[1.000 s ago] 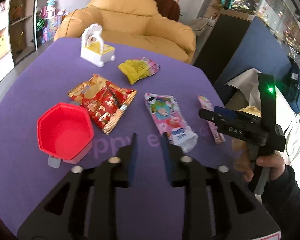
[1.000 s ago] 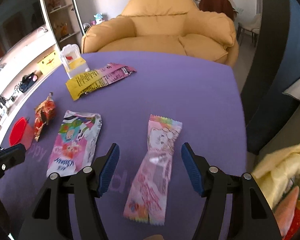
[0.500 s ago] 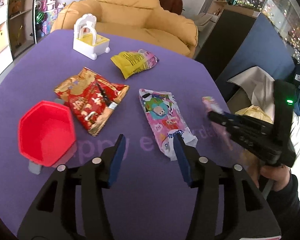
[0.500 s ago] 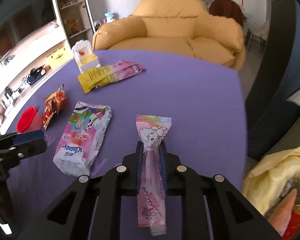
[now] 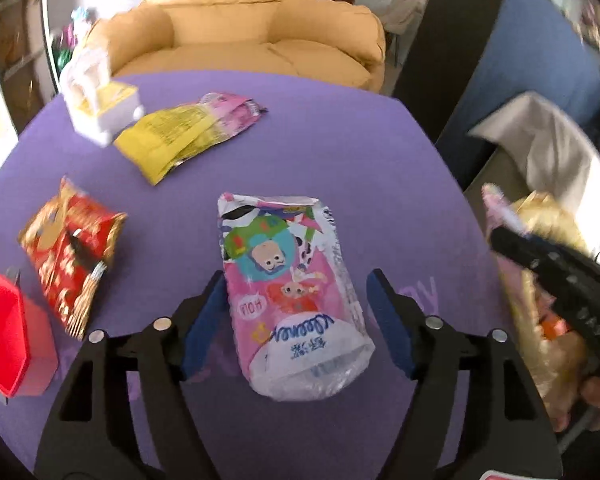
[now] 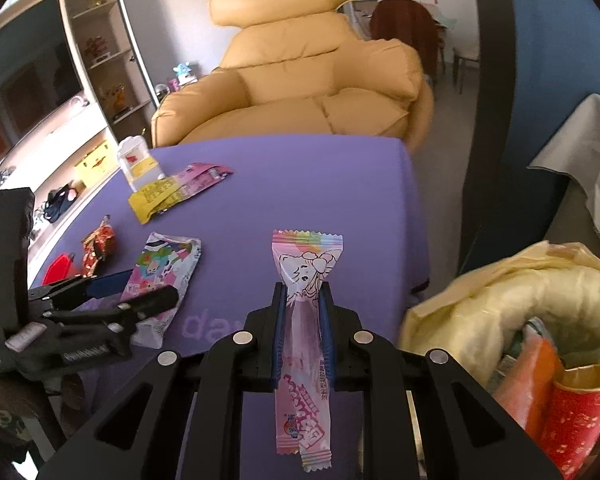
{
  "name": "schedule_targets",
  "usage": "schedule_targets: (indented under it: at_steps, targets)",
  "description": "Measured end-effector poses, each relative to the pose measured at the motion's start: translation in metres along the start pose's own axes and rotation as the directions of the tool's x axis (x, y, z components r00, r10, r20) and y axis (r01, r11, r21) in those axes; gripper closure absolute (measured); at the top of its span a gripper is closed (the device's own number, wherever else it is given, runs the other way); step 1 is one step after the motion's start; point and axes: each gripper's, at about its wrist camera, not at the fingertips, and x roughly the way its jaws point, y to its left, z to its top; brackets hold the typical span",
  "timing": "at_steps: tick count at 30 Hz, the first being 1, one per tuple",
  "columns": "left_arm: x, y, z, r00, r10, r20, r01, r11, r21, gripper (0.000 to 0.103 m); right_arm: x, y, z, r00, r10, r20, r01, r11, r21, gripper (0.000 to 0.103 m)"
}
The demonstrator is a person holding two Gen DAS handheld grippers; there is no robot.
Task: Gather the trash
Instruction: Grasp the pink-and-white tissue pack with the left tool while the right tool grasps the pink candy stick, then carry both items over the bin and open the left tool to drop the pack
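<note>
trash is half gathered, as far as one can judge: the yellow bag (image 6: 512, 312) beside the table (image 6: 300, 184) already holds several wrappers, and four pieces are not yet in it. nearest, the right gripper (image 6: 302, 332) is clamped on the thin pink wrapper (image 6: 304, 376), which hangs clear of the table, close to the bag's mouth but not over it. the left gripper (image 5: 296, 320) has just been spreading its jaws; they stand wide on either side of the pink pouch (image 5: 288, 292), which lies flat on the cloth, pads not pressing it. further out to the left lie the red packet (image 5: 72, 256) and a red cup (image 5: 8, 344). beyond them, the yellow wrapper (image 5: 180, 132) touches a white toy (image 5: 96, 96) near the far edge. left to do, by my reading: drop the held wrapper, then grip and bag the pouch, red packet and yellow wrapper.
</note>
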Motion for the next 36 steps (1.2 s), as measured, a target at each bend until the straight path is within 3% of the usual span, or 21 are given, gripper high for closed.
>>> schedule_targets:
  at_steps: [3,6,9,11,14,17,29,36]
  targets:
    - [0.007,-0.016,0.002,0.998,0.056,0.004,-0.056,0.996,0.074,0.035,-0.002,-0.008,-0.001,1.000,0.001,0.004,-0.001,1.000,0.020,0.086]
    - [0.009,-0.016,0.004,0.998,0.060,0.010,-0.060,0.996,0.067,0.036,-0.004,-0.012,-0.002,1.000,0.001,0.010,-0.002,1.000,0.029,0.086]
    - [0.010,-0.012,0.004,0.997,0.071,0.021,-0.072,0.995,0.063,0.050,-0.005,-0.014,-0.005,1.000,0.004,0.014,-0.004,0.999,0.032,0.086]
    - [0.009,-0.008,0.004,0.997,0.073,0.032,-0.075,0.996,0.052,0.066,-0.006,-0.013,-0.007,1.000,0.006,0.016,-0.007,1.000,0.030,0.086]
    - [0.003,0.002,0.003,0.999,0.038,0.032,-0.039,0.999,0.016,0.084,-0.006,-0.009,-0.009,1.000,0.015,0.015,-0.015,1.000,0.027,0.086]
    - [-0.005,0.013,-0.002,0.999,-0.018,0.030,0.019,0.999,-0.028,0.090,-0.009,-0.001,-0.010,1.000,0.020,0.014,-0.020,1.000,-0.003,0.086]
    - [-0.071,0.037,-0.018,0.984,-0.124,0.127,0.131,0.990,-0.054,0.101,-0.038,0.034,-0.007,0.997,0.061,0.046,-0.056,0.994,-0.094,0.086]
    - [-0.110,0.027,-0.003,0.957,-0.202,0.207,0.214,0.976,-0.034,0.101,-0.076,0.041,0.003,0.993,0.043,0.112,-0.028,0.991,-0.134,0.086]
